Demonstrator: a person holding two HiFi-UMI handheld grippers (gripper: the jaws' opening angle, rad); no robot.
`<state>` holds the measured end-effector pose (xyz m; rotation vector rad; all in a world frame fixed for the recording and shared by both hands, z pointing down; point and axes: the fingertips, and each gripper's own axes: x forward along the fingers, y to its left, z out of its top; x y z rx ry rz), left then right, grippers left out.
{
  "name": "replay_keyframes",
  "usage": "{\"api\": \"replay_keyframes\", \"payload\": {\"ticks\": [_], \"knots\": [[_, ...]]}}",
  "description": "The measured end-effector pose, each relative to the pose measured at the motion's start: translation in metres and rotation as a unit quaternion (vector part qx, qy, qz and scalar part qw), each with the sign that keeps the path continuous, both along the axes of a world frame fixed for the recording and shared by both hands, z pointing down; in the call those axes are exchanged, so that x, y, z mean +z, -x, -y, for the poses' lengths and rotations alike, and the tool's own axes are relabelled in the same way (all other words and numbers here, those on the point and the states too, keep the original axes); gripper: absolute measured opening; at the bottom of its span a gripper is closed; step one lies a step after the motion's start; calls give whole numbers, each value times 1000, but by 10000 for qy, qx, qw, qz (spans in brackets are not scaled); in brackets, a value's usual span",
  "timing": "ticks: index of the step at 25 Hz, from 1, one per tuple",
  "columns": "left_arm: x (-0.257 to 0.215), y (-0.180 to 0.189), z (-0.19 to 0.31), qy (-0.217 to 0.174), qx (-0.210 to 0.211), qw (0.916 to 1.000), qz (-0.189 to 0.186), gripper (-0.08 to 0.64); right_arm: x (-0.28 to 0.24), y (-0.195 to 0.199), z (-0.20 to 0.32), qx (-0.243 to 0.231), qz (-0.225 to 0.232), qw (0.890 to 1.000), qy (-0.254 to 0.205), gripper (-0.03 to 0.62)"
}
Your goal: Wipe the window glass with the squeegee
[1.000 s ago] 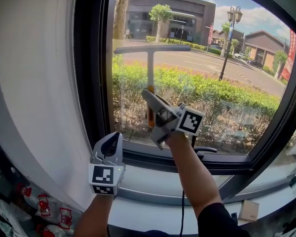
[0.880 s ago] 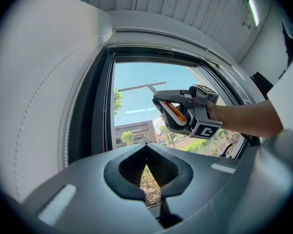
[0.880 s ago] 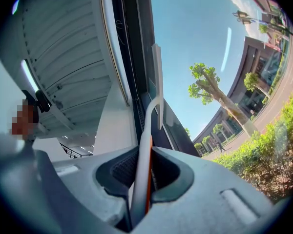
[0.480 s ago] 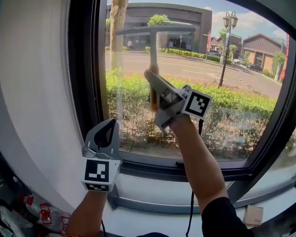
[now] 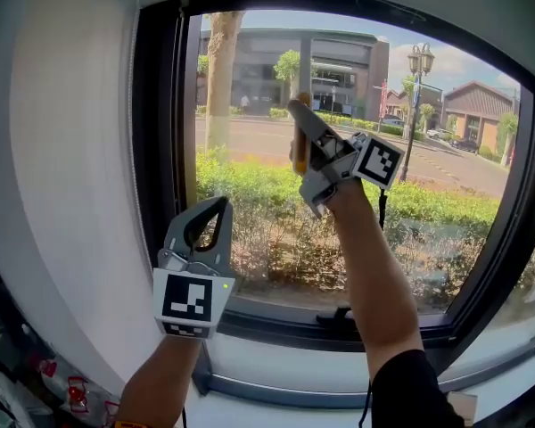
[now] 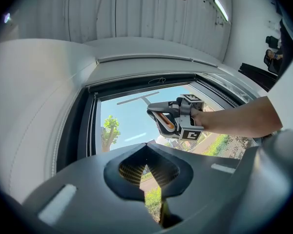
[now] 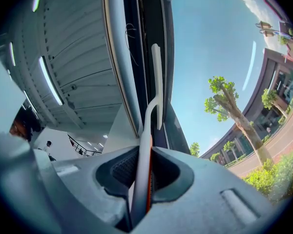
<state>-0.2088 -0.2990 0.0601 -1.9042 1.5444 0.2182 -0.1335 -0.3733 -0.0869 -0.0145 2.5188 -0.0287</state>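
The squeegee (image 5: 305, 69) has a grey shaft and an orange grip. My right gripper (image 5: 300, 114) is shut on that grip, arm raised high against the window glass (image 5: 250, 194). In the right gripper view the handle runs between the jaws of the right gripper (image 7: 144, 177) and the pale blade (image 7: 157, 87) lies along the top window frame. The left gripper view shows the blade (image 6: 137, 99) at the pane's upper edge, with the right gripper (image 6: 172, 120) below it. My left gripper (image 5: 218, 205) hangs lower left near the frame, shut and holding nothing, as the left gripper (image 6: 146, 152) view shows.
A white wall (image 5: 71, 194) flanks the dark window frame (image 5: 160, 150) on the left. A window handle (image 5: 343, 315) sits on the lower frame above the sill (image 5: 276, 373). Red-and-white packets (image 5: 80, 390) lie at the bottom left. A black cable hangs below my right arm.
My right gripper has carried the squeegee up the glass from mid-pane to the top of the frame. The left gripper has risen slightly.
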Motion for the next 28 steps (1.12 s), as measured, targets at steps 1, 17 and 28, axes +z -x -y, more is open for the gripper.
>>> {"api": "replay_keyframes", "payload": {"ticks": [1, 17, 28], "knots": [[0, 1, -3, -25, 11, 10000, 14, 15, 0, 1, 0, 8, 11, 10000, 2, 46], [27, -4, 27, 393, 153, 9991, -89, 15, 11, -8, 12, -62, 118, 9996, 256, 46], [84, -14, 39, 941, 330, 9948, -182, 15, 87, -22, -2, -124, 73, 9979, 631, 46]]}}
